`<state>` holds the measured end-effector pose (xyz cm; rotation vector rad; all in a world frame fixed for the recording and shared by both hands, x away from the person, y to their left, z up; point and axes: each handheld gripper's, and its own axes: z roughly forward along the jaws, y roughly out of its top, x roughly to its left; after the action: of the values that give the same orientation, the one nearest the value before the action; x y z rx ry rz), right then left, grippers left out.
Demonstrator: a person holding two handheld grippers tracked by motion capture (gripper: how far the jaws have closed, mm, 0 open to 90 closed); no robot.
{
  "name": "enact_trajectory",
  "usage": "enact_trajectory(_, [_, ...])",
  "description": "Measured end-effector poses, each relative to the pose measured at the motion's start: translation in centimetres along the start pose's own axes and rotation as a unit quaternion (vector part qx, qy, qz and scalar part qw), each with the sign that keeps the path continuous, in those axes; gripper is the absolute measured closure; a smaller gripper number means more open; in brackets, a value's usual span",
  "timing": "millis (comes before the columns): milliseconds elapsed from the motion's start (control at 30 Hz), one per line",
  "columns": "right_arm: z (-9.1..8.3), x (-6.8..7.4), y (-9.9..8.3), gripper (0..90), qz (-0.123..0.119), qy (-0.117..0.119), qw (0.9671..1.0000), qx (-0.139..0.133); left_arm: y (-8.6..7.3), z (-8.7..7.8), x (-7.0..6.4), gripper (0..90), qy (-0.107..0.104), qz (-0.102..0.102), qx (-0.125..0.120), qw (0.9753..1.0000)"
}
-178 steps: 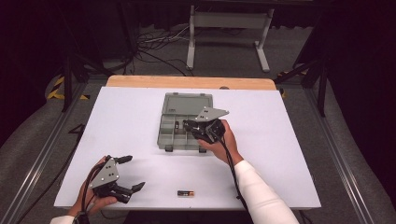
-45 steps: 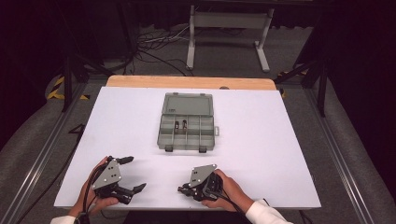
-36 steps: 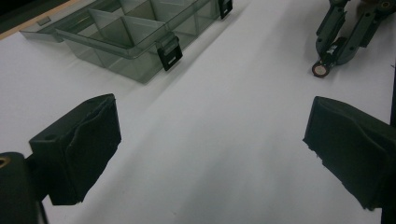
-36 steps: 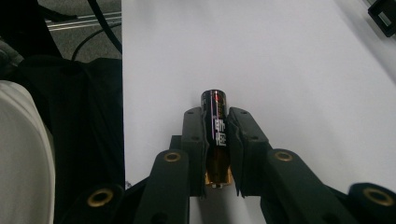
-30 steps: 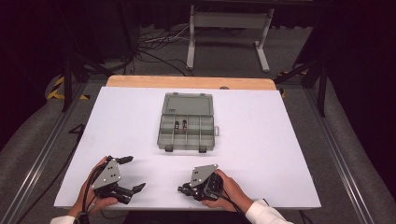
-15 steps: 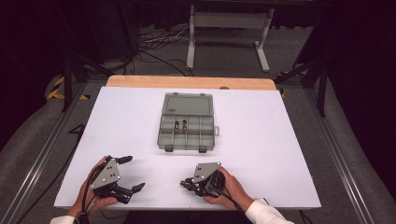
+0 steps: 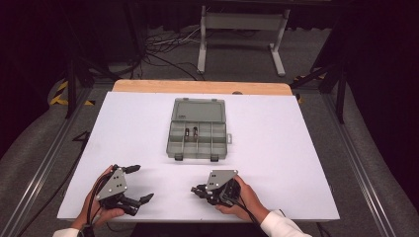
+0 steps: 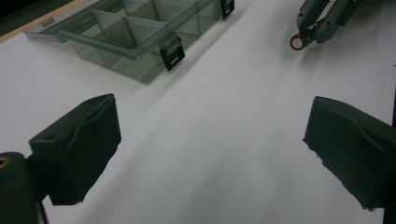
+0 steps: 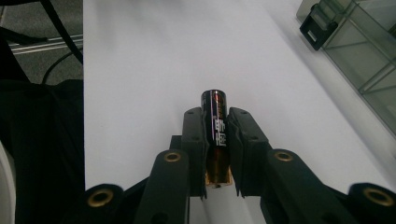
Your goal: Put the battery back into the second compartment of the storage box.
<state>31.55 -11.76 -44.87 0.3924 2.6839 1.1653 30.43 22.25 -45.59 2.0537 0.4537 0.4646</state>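
A clear grey compartment box [image 7: 198,128] lies open in the middle of the white table, with two batteries [image 7: 191,132] in a middle compartment. My right gripper [image 7: 196,190] is near the front edge, shut on a black battery [image 9: 216,126] that points away between its jaws. That battery's end [image 8: 297,42] also faces the left gripper view. My left gripper [image 7: 140,184] rests at the front left, its black pads [image 8: 79,144] wide apart with nothing between them. The box's corner and latches [image 8: 170,52] lie ahead of it.
The box's lid [image 7: 199,109] lies flat behind the compartments. A wooden table edge [image 7: 202,87] runs along the back. Cables [image 7: 168,47] and a metal stand [image 7: 242,29] are on the floor beyond. White tabletop [image 7: 296,143] stretches to the right of the box.
My right gripper came from the box to the front edge, closed on the battery that lay there, and has lifted and shifted slightly right. The left gripper has stayed put.
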Motion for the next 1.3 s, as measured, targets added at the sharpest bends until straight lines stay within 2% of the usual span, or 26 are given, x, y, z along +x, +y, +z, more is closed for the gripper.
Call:
enact_trajectory(267, [-0.4, -0.5, 0.0, 78.1, 0.005, -0.007, 0.9999, -0.008, 0.0, 0.1, 0.0, 4.2, -0.001, 0.000, 0.002, 1.0000])
enact_trajectory(333, [-0.6, -0.9, -0.1, 78.1, 0.016, -0.010, 0.9997, -0.013, 0.0, 0.1, 0.0, 4.2, -0.001, 0.000, 0.002, 1.0000])
enact_trajectory(533, [-1.1, -1.3, 0.0, 78.1, 0.021, -0.018, 0.9993, -0.024, 0.0, 0.1, 0.0, 4.2, -0.001, -0.001, 0.001, 1.0000])
enact_trajectory(767, [-2.1, -2.1, 0.5, 78.1, 0.033, -0.030, 0.9982, -0.040, 0.0, 0.1, -0.1, 4.3, -0.001, 0.001, 0.002, 1.0000])
enact_trajectory(967, [-2.7, -2.8, 0.9, 78.1, 0.033, -0.046, 0.9973, -0.047, 0.1, 0.1, -0.1, 4.3, -0.001, 0.000, 0.000, 1.0000])
enact_trajectory(1300, [-2.8, -4.2, 2.3, 78.1, 0.040, -0.058, 0.9955, -0.064, 0.0, 0.0, -0.1, 4.3, 0.000, -0.003, 0.001, 1.0000])
